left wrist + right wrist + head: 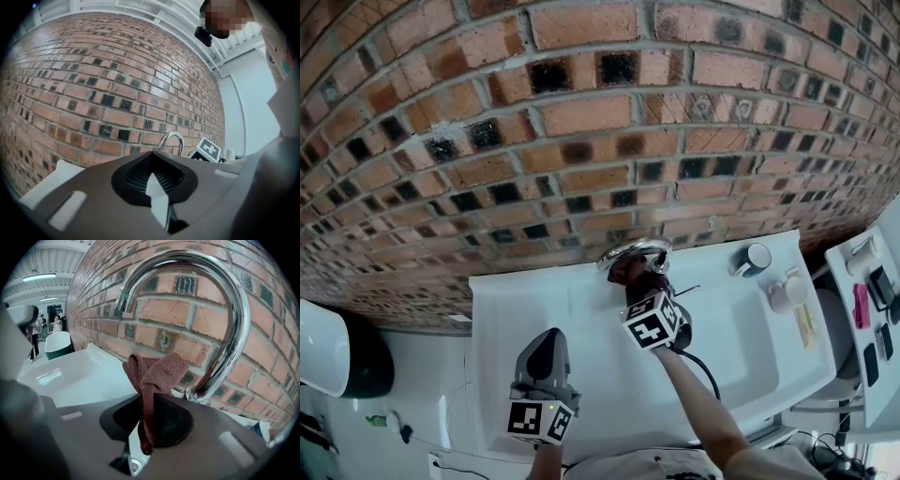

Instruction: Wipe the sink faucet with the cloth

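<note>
A chrome arched faucet (pixel 635 250) stands at the back of the white sink (pixel 741 337), against the brick wall. My right gripper (pixel 643 284) is shut on a brown cloth (pixel 628 272) just in front of the faucet's base. In the right gripper view the cloth (pixel 154 376) sticks up folded from the closed jaws (pixel 147 404), a little left of the faucet (pixel 229 324), and I cannot tell if they touch. My left gripper (pixel 546 342) hangs over the sink's left part, jaws together and empty. From the left gripper view (pixel 152 180) the faucet (pixel 172 140) lies ahead.
A dark mug (pixel 757 258) and white holders (pixel 787 292) stand on the sink's right rim. A white side shelf (pixel 872 309) with small items is at the far right. A white and dark green tub (pixel 342 356) sits on the floor at the left.
</note>
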The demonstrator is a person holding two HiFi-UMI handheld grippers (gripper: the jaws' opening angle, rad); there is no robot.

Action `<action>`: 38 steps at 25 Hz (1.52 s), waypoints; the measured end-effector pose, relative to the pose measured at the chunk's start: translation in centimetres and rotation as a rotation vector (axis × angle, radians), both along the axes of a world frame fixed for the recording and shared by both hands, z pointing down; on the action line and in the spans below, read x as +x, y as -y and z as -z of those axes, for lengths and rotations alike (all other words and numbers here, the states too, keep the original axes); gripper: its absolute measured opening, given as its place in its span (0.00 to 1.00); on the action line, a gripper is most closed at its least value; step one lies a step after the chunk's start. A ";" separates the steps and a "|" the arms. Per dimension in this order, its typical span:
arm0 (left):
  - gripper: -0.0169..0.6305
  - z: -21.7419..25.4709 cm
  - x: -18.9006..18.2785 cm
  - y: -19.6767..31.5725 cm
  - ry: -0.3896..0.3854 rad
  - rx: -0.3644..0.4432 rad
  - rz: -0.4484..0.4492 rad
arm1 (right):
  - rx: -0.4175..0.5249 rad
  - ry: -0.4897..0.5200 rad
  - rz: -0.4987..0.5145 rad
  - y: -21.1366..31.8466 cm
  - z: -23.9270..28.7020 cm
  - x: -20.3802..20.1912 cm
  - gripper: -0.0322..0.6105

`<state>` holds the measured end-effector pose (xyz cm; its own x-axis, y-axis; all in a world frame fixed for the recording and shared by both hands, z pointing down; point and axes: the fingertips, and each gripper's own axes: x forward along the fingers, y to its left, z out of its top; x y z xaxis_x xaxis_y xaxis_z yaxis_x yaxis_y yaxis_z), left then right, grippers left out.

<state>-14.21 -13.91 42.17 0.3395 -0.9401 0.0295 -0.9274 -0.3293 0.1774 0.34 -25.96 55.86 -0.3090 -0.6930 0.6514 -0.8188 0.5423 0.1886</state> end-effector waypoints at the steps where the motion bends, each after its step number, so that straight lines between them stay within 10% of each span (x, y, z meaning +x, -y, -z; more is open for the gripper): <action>1: 0.03 -0.1 -0.2 0.0 0.000 -0.002 0.003 | 0.002 0.018 0.009 0.0 0.3 -0.2 0.12; 7: 0.03 -0.2 -0.2 0.2 -0.006 -0.003 0.006 | -0.040 0.410 0.053 -0.7 2.0 -2.4 0.12; 38: 0.03 8.4 3.0 -6.0 0.030 0.223 0.003 | 0.396 0.647 0.000 -17.8 19.9 4.4 0.12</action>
<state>-11.16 -7.94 33.73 0.3386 -0.9255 -0.1694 -0.9322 -0.3544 0.0729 4.78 -8.15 35.93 -0.5450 -0.8374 0.0426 -0.8323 0.5341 -0.1482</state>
